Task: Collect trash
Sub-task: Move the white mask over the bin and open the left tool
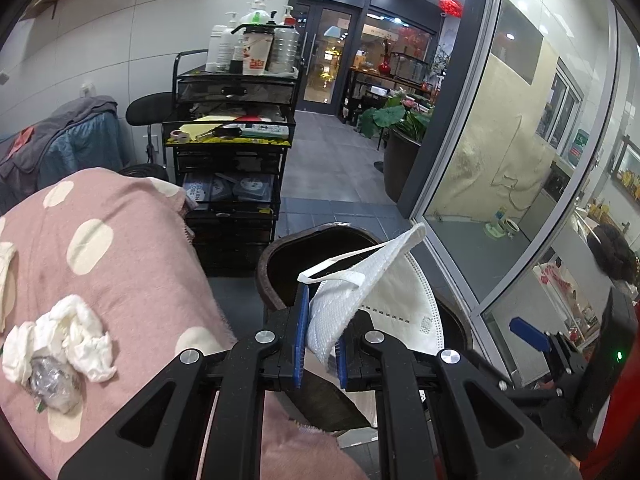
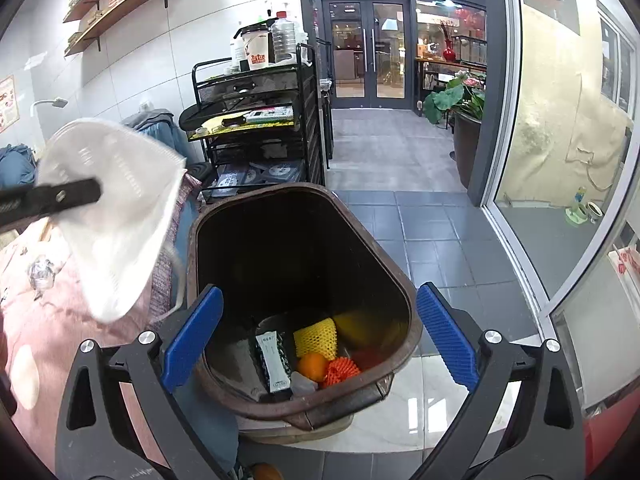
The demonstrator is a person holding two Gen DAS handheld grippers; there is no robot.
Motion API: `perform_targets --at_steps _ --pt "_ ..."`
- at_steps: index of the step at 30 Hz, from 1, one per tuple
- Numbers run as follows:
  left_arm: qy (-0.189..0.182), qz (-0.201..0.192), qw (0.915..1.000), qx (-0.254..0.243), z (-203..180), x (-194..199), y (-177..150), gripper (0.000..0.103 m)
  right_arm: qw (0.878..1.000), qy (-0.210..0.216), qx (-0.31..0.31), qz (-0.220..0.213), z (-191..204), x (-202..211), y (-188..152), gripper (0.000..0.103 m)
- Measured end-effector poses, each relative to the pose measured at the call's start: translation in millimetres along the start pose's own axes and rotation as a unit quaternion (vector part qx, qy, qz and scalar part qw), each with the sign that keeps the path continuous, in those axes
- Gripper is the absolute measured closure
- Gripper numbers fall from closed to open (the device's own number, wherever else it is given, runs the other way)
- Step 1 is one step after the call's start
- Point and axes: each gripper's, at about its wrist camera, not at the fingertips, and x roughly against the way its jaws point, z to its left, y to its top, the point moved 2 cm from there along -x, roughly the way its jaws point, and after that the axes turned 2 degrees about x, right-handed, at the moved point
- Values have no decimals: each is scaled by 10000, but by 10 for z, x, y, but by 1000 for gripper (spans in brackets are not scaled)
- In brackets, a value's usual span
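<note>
My left gripper (image 1: 320, 336) is shut on a white face mask (image 1: 360, 296) and holds it over the near rim of a brown trash bin (image 1: 272, 272). In the right wrist view the mask (image 2: 116, 216) hangs at the left, beside the bin (image 2: 304, 404), with a left finger (image 2: 60, 196) across it. My right gripper (image 2: 320, 340) is open and empty, its blue pads either side of the bin's near end. The bin holds a yellow foam net (image 2: 316, 336), an orange (image 2: 312, 366), an orange net and a packet. Crumpled white tissues (image 1: 72, 332) and a clear wrapper (image 1: 52, 384) lie on the pink dotted blanket (image 1: 132, 272).
A black wire cart (image 1: 232, 152) with bottles and drawers stands behind the bin. A glass partition (image 1: 520, 160) runs along the right. A potted plant (image 1: 400, 128) stands by the hallway doors. The floor is grey tile (image 2: 420, 232).
</note>
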Motion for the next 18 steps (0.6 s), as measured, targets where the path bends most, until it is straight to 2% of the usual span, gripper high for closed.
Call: perform_targets --at_steps 12,18 --pt "-97 578 9981 -175 -253 -533 128 91 10000 -17 -6 57 -20 76 -123 7" --pt "10 745 9966 -352 -394 -715 139 91 9999 0 -47 99 -31 90 -166 7"
